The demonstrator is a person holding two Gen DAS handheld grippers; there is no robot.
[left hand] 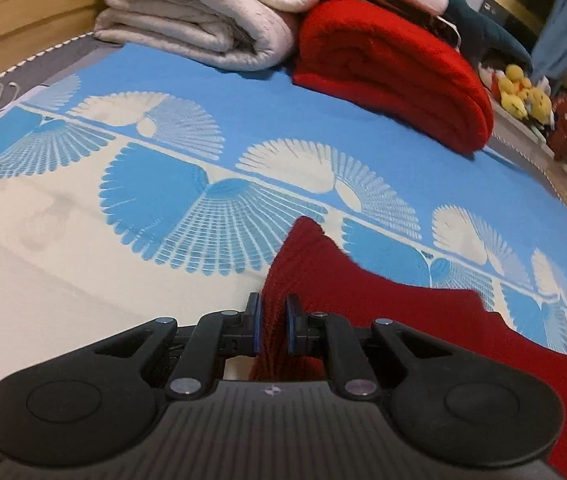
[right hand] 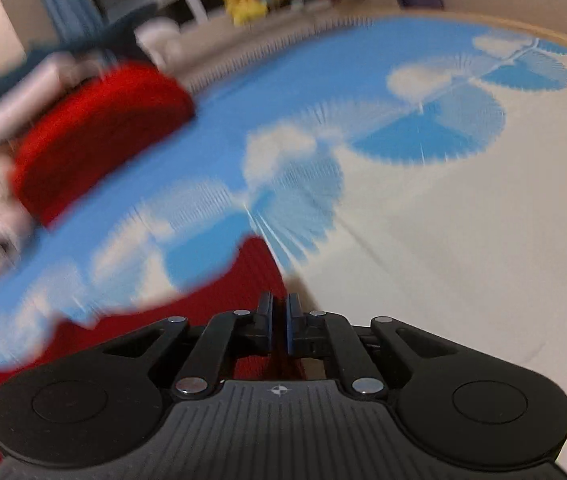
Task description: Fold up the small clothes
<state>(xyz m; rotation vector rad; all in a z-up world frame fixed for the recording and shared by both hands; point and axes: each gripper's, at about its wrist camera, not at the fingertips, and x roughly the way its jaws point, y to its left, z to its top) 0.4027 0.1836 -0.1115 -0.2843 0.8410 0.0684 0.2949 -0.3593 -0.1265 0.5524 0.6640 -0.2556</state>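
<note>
A small dark red knitted garment [left hand: 403,320] hangs above the bed between my two grippers. My left gripper [left hand: 273,326] is shut on its left edge, with a thick fold of cloth between the pads. The cloth stretches away to the right. In the right wrist view the same garment [right hand: 143,340] spreads to the left, and my right gripper [right hand: 280,326] is shut on its right edge with the jaws almost touching. The right wrist view is blurred by motion.
The bed has a blue and cream fan-patterned cover [left hand: 163,200]. At its far side lie a folded cream blanket [left hand: 203,12] and a folded bright red blanket [left hand: 395,72], which also shows in the right wrist view [right hand: 99,136]. Yellow plush toys [left hand: 523,94] sit beyond the bed.
</note>
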